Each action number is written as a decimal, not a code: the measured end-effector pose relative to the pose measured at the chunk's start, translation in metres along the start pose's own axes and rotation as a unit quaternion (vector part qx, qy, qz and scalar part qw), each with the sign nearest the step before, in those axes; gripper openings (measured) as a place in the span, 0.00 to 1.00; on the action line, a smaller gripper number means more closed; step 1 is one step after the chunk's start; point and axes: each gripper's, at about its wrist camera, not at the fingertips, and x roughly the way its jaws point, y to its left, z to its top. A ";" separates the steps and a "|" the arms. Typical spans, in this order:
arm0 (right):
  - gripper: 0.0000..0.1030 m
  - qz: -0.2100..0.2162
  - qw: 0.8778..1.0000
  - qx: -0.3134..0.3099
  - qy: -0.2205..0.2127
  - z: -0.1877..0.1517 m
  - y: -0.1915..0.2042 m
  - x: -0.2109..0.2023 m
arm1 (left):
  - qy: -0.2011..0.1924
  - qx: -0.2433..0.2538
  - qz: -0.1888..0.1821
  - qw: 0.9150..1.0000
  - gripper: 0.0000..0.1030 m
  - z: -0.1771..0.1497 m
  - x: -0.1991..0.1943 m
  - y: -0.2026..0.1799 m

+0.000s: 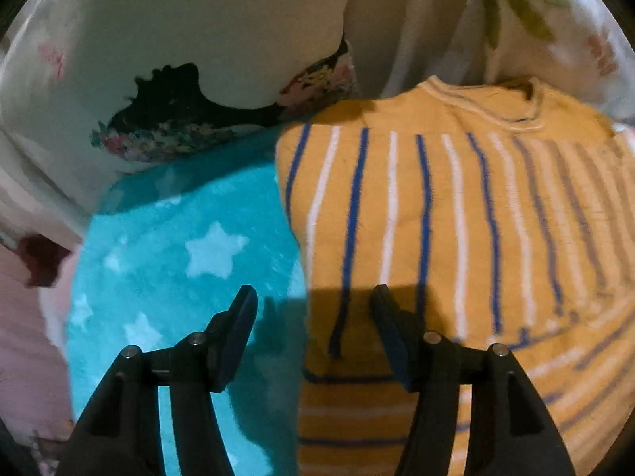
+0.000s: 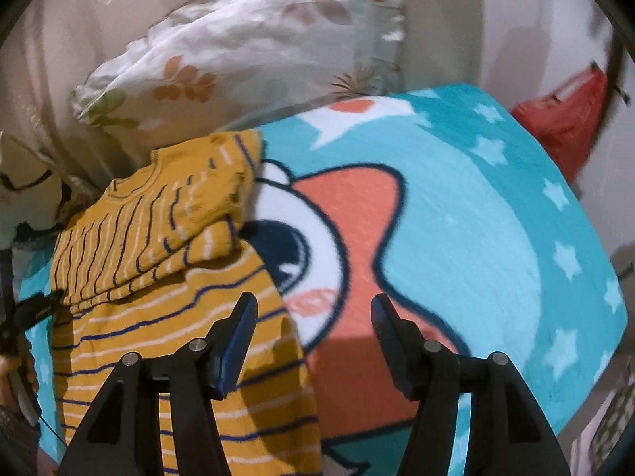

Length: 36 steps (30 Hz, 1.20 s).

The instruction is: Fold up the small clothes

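With the striped yellow top [image 2: 166, 269] lying partly folded on the star blanket [image 2: 496, 206], both the left gripper [image 1: 313, 297] and right gripper [image 2: 313, 305] were spread and empty (mid-fold, judging by the layers), so the next move called for pinching the hem just below them.

garment: yellow striped top [image 1: 436, 218], blue and white stripes
state: partly folded, sleeve turned over its body
place: left on teal blanket

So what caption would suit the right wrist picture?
Open right gripper hovers over a half-folded yellow striped sweater on a turquoise star blanket.
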 end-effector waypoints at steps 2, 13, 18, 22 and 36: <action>0.63 0.006 1.000 0.017 0.004 -0.007 -0.005 -0.001 | 0.005 -0.022 -0.045 0.999 0.57 -0.006 -0.010 0.012; 0.63 -0.001 0.999 0.008 0.047 -0.053 -0.001 0.013 | 0.066 -0.125 -0.201 0.969 0.60 -0.088 -0.021 0.058; 0.63 0.049 0.995 0.021 0.082 -0.060 -0.007 0.027 | 0.077 -0.137 -0.215 0.964 0.60 -0.118 -0.027 0.054; 0.64 0.114 0.988 -0.014 0.106 -0.056 -0.002 0.031 | 0.095 -0.170 -0.240 0.951 0.59 -0.141 -0.036 0.057; 0.62 0.407 0.876 0.012 0.260 -0.121 -0.029 0.037 | 0.089 -0.278 -0.353 0.889 0.56 -0.244 -0.081 0.020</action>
